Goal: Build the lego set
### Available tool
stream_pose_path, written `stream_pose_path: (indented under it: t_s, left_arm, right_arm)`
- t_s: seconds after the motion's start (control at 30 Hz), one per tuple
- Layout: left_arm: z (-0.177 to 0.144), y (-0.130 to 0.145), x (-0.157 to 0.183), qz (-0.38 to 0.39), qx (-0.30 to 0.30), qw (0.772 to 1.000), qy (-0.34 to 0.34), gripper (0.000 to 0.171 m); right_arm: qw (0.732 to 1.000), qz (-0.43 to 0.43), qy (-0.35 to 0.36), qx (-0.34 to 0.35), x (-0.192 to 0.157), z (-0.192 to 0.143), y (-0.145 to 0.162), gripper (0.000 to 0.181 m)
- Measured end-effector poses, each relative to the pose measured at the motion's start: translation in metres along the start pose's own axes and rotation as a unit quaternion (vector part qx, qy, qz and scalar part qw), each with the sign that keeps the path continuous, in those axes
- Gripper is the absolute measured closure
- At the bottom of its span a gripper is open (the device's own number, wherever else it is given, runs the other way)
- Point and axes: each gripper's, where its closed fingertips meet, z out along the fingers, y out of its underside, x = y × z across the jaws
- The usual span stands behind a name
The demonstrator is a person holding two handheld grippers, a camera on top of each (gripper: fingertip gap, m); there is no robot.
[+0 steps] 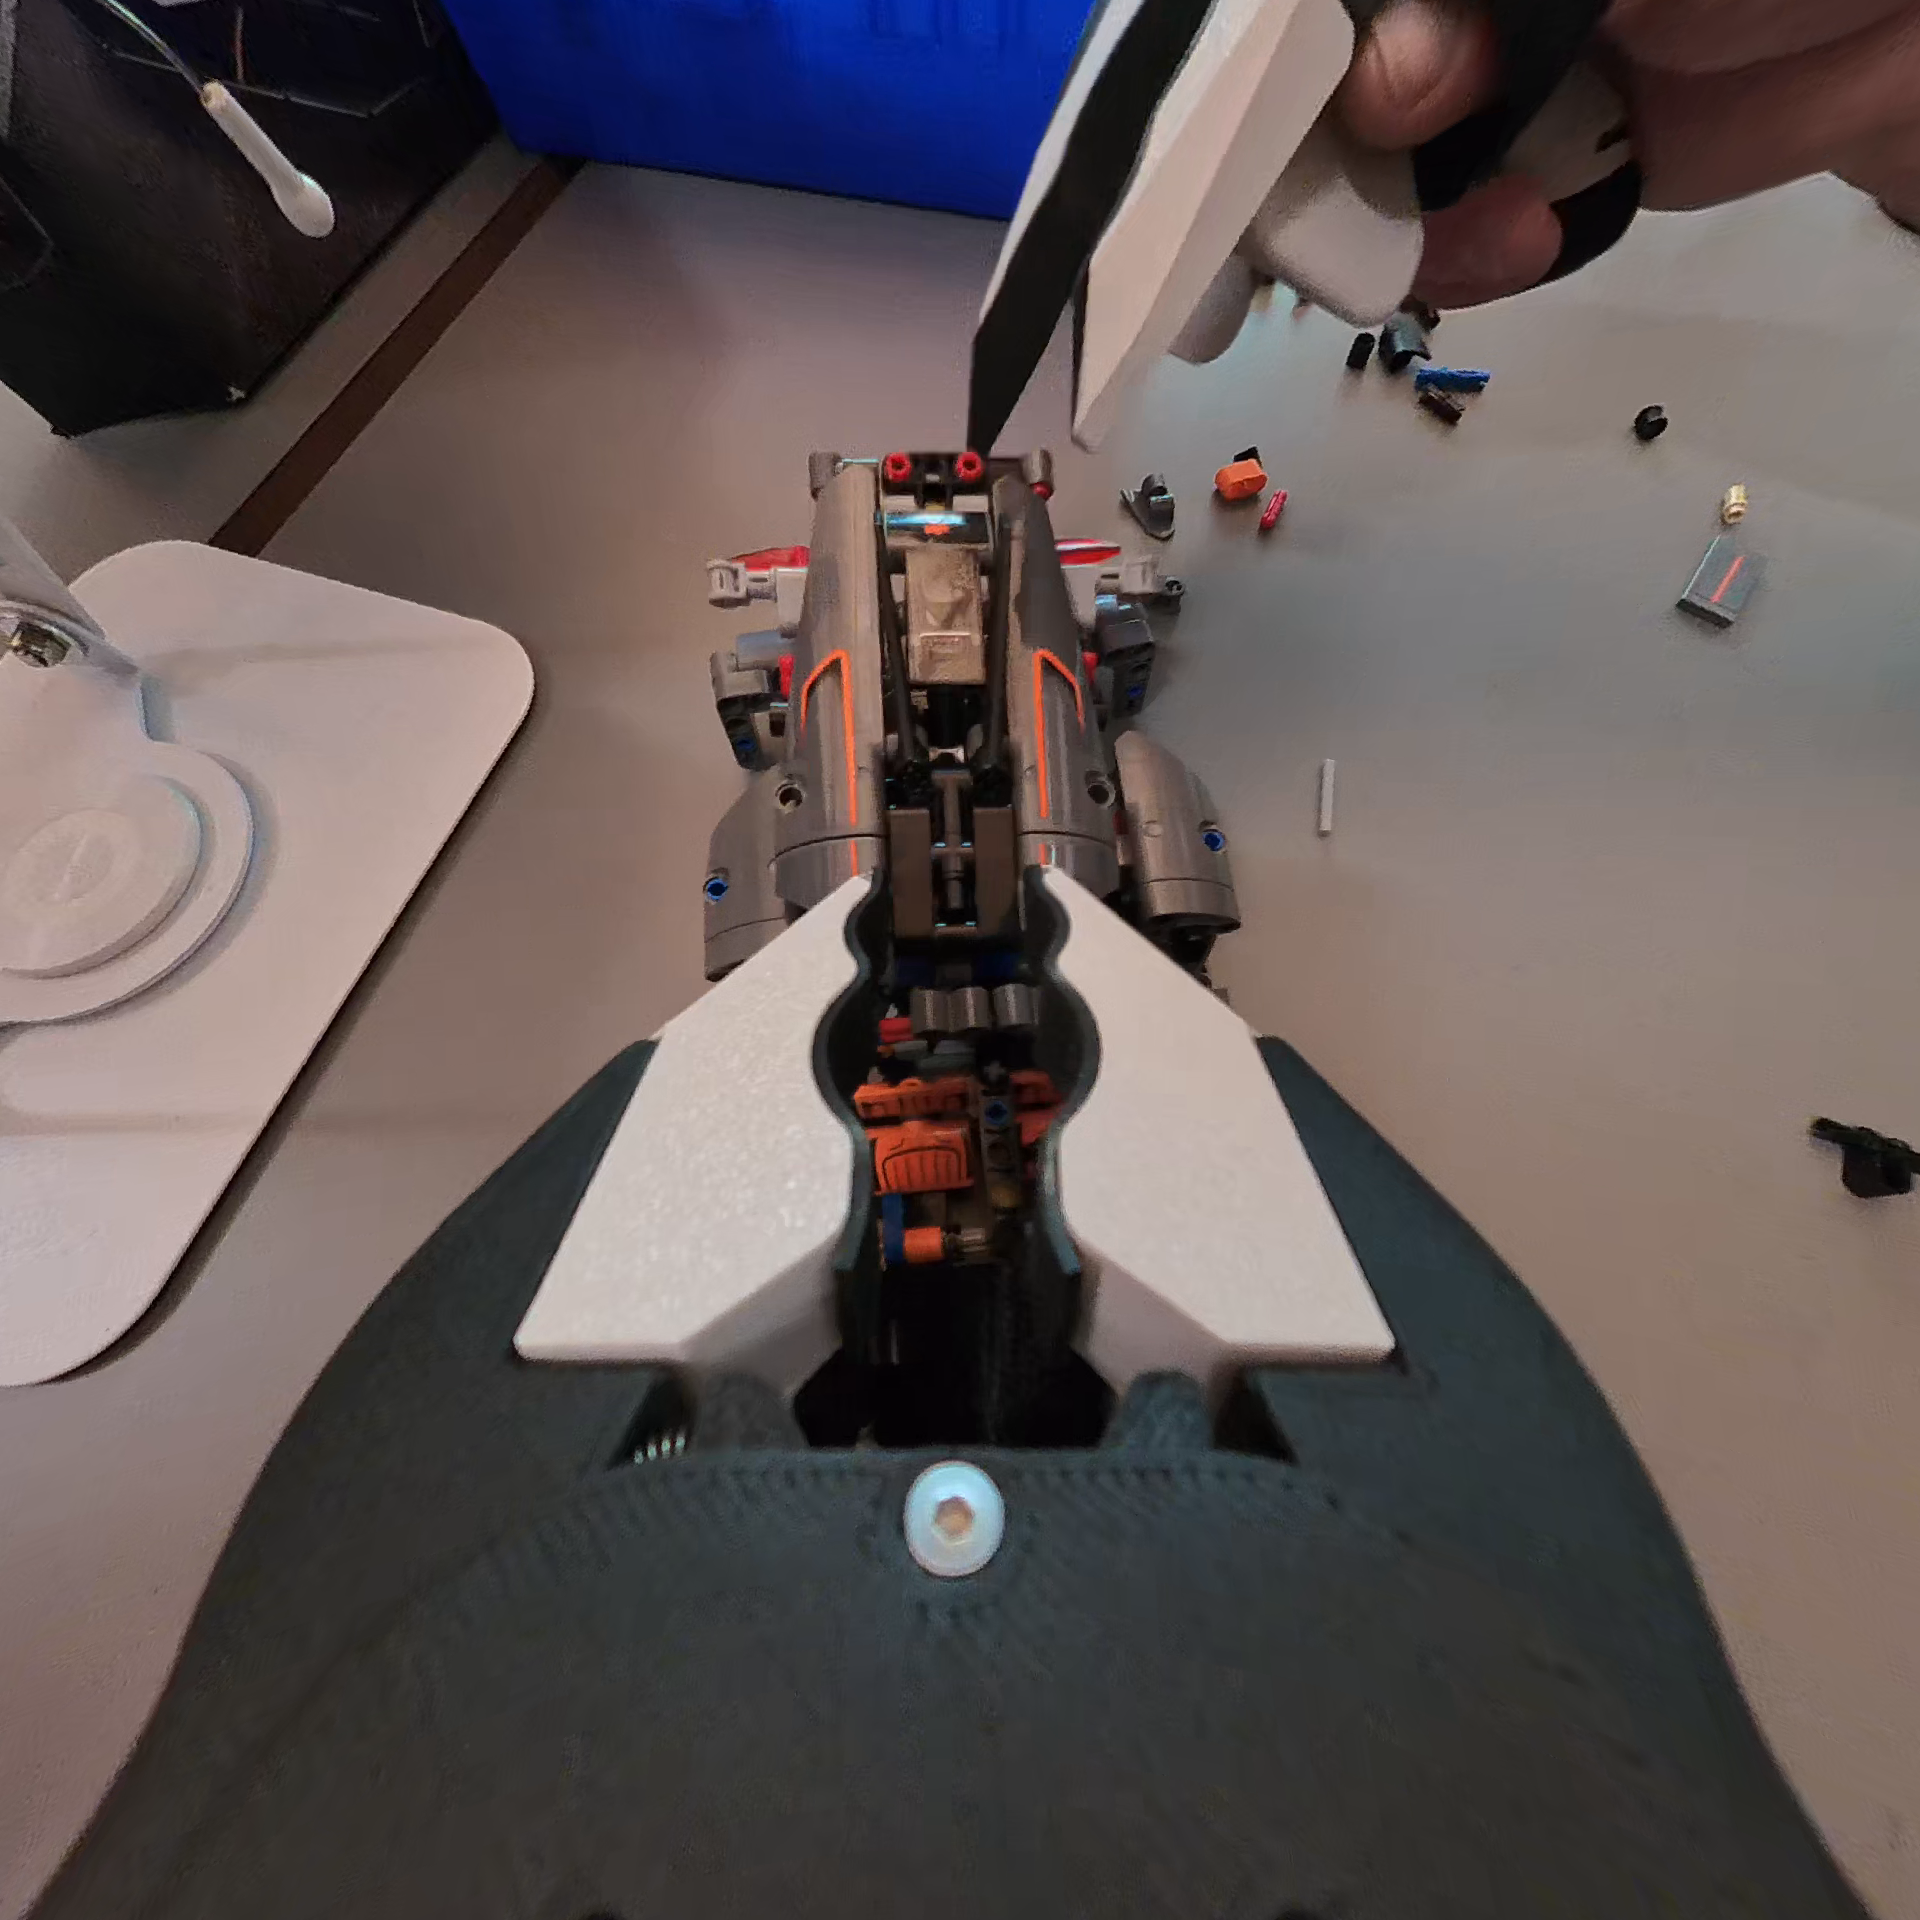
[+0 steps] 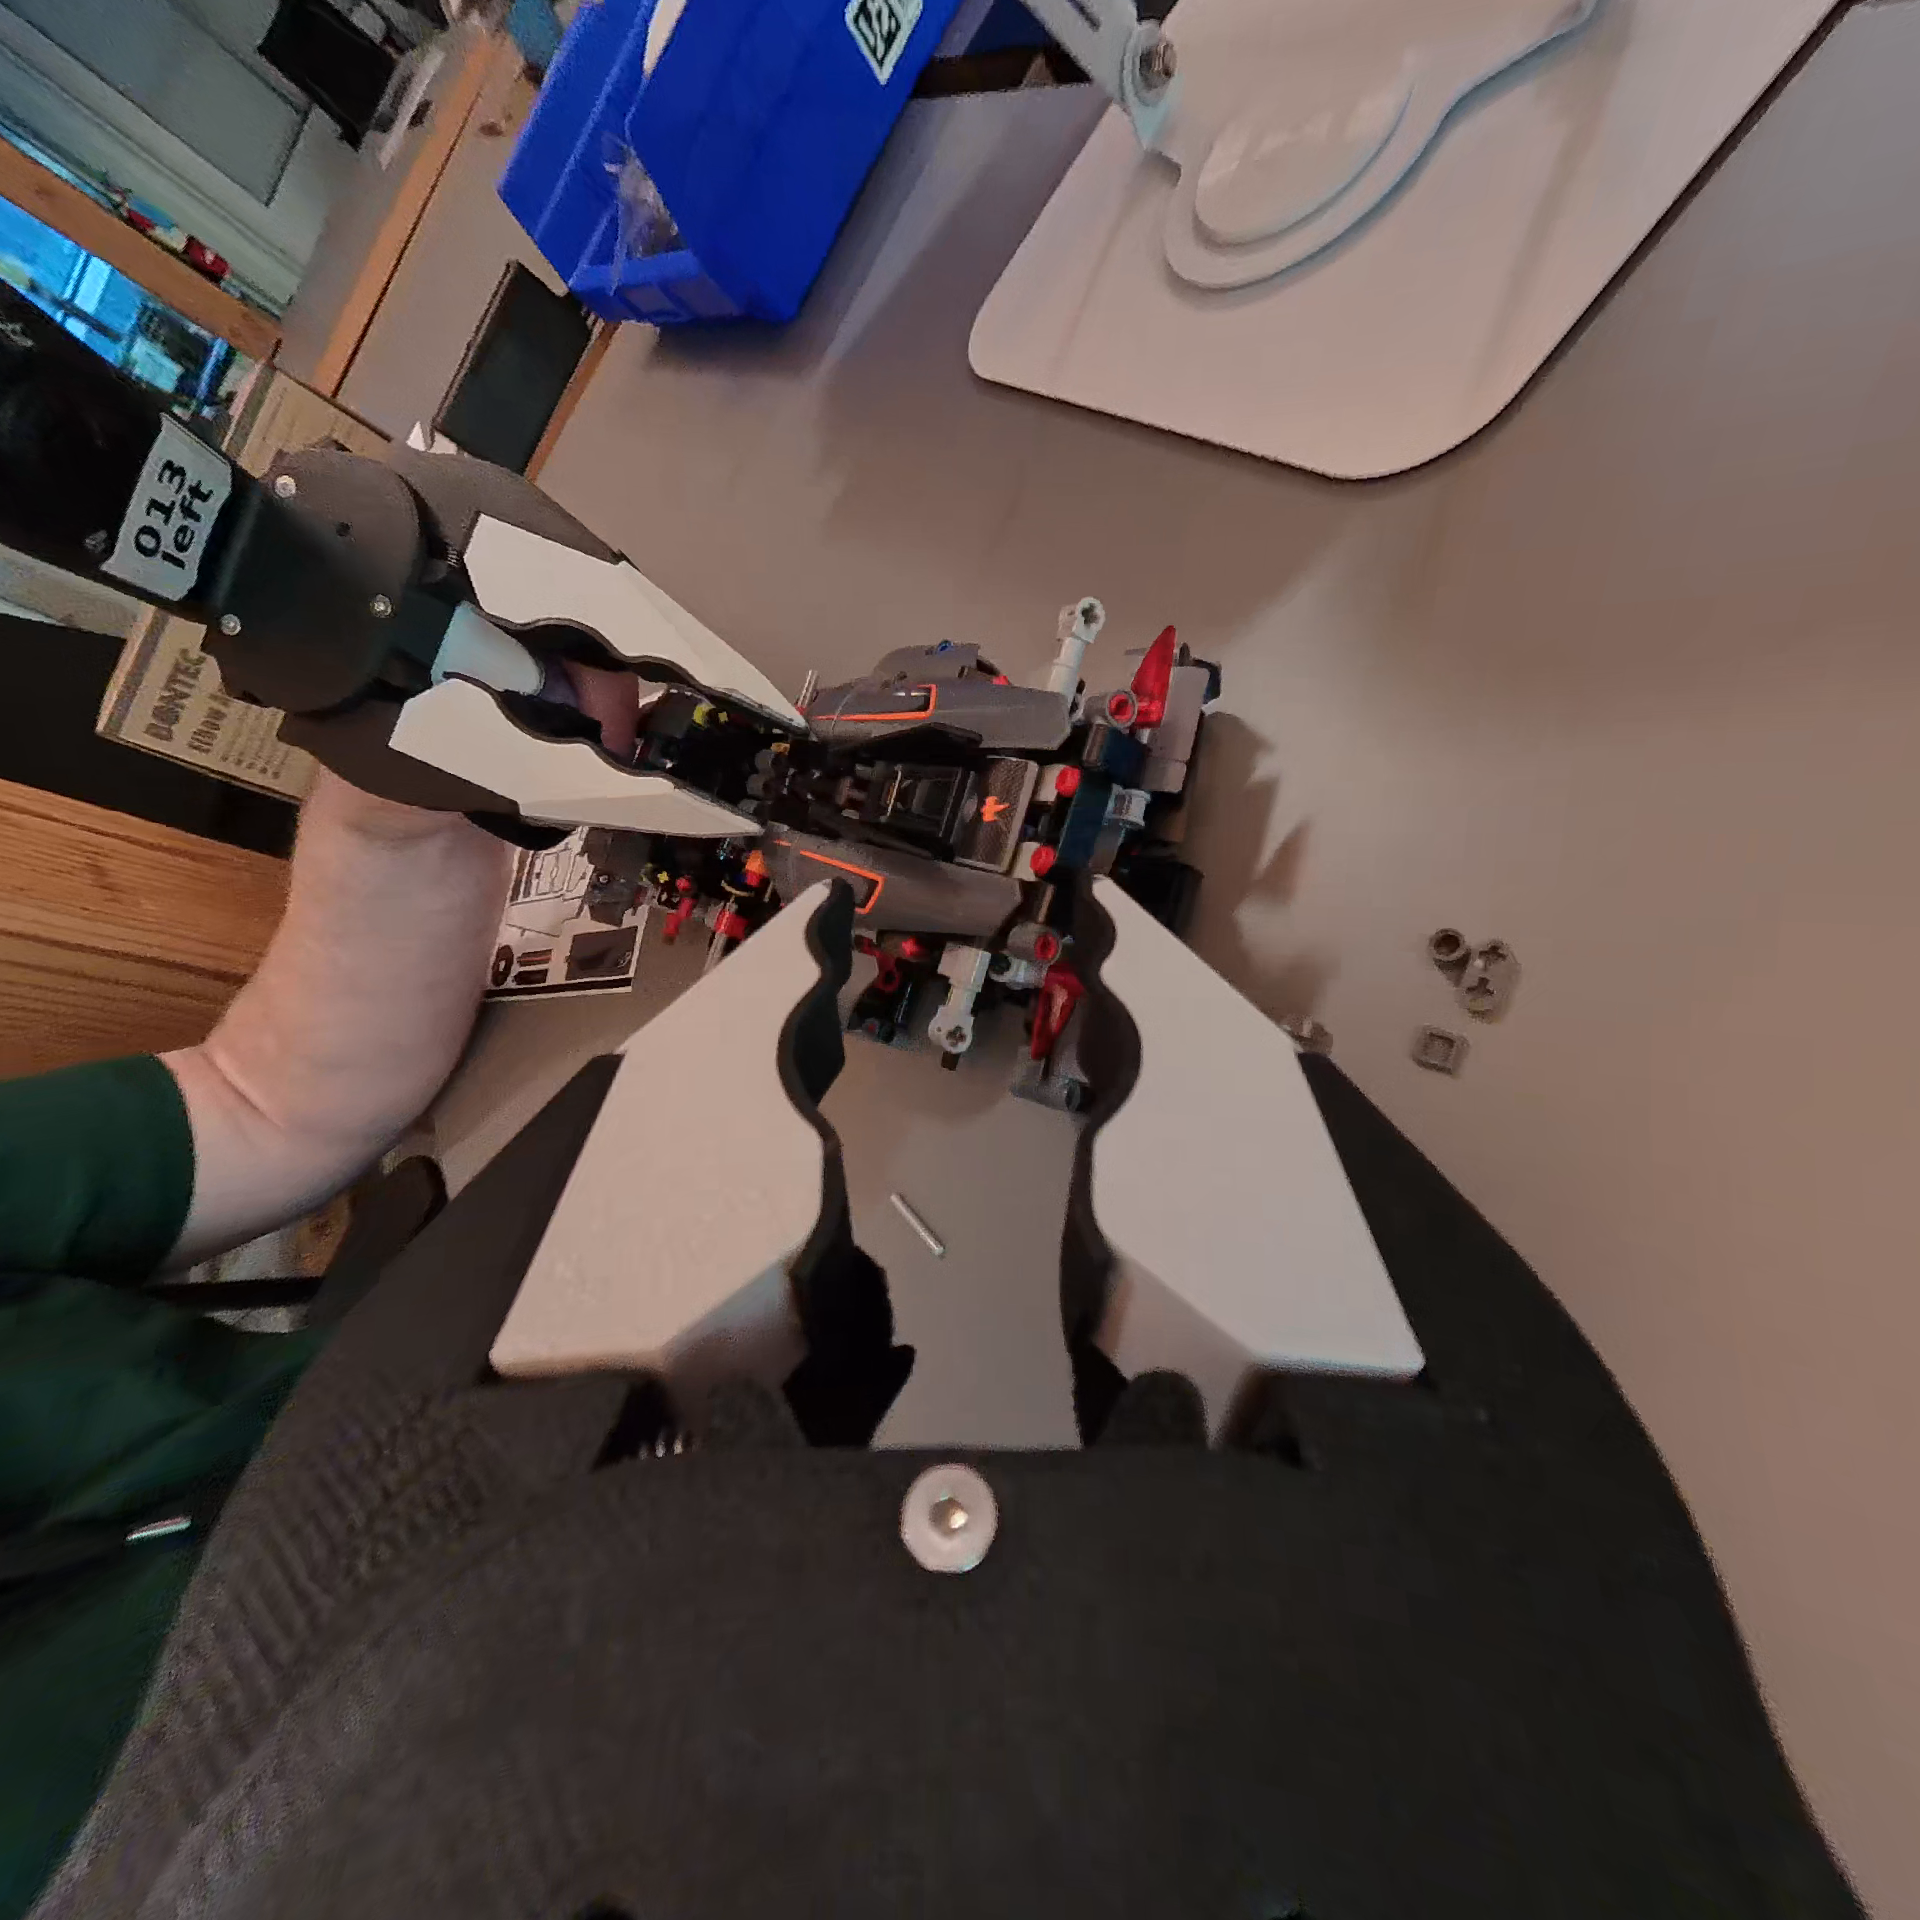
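Note:
A grey Lego car [image 1: 935, 665] with orange stripes and red parts lies on the table. My left gripper [image 1: 951, 894] is shut on its rear chassis, with the white fingers [image 1: 748, 1091] on either side. In the right wrist view the car [image 2: 935, 821] lies crosswise and the left gripper [image 2: 774, 769] clamps its rear end. My right gripper [image 2: 966, 904] is open, its tips straddling the car's near side by the front. In the left wrist view the right gripper [image 1: 1034, 436] comes down from above at the car's front end.
Loose pieces lie right of the car: an orange piece [image 1: 1238, 480], a grey tile [image 1: 1720, 582], a white rod [image 1: 1326, 797], a black piece [image 1: 1870, 1153]. A white stand base [image 1: 260, 831] is at left, a blue bin [image 1: 779, 83] behind. A booklet [image 2: 566, 925] lies under the left hand. Left tips to right tips: about 9 cm. From either gripper's tips it is about 12 cm to the white rod [image 1: 1326, 797].

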Motion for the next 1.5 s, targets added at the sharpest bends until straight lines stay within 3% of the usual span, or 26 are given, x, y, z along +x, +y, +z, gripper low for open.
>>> stream_pose_path:
  t_s: [0.17,0.4,0.57,0.63,1.03,1.13,1.5]
  left_arm:
    - [-0.001,0.000,0.000,0.007,-0.004,1.000,-0.004,0.142]
    - [-0.005,-0.009,0.001,0.028,0.014,0.999,-0.014,0.114]
    - [0.004,-0.002,0.003,0.053,-0.011,0.998,-0.023,0.115]
    - [0.006,0.001,0.003,0.058,-0.022,0.998,-0.029,0.114]
    - [0.007,0.002,0.001,0.045,-0.019,0.999,-0.024,0.113]
    - [0.007,0.002,0.001,0.044,-0.019,0.999,-0.023,0.112]
    - [0.009,0.005,0.001,0.051,-0.030,0.998,-0.029,0.107]
  right_arm:
    - [0.999,-0.032,0.030,-0.003,-0.009,-0.011,0.018,0.148]
    - [0.997,-0.045,0.054,-0.038,-0.007,0.008,0.047,0.155]
    - [0.995,-0.055,0.072,-0.047,-0.003,0.022,0.054,0.161]
    - [0.992,-0.074,0.092,-0.039,0.001,0.024,0.051,0.173]
    - [0.990,-0.094,0.032,-0.099,-0.017,0.014,0.052,0.164]
    - [0.988,-0.102,0.037,-0.110,-0.012,0.015,0.054,0.173]
    - [0.986,-0.139,0.051,-0.078,-0.009,0.013,0.043,0.175]
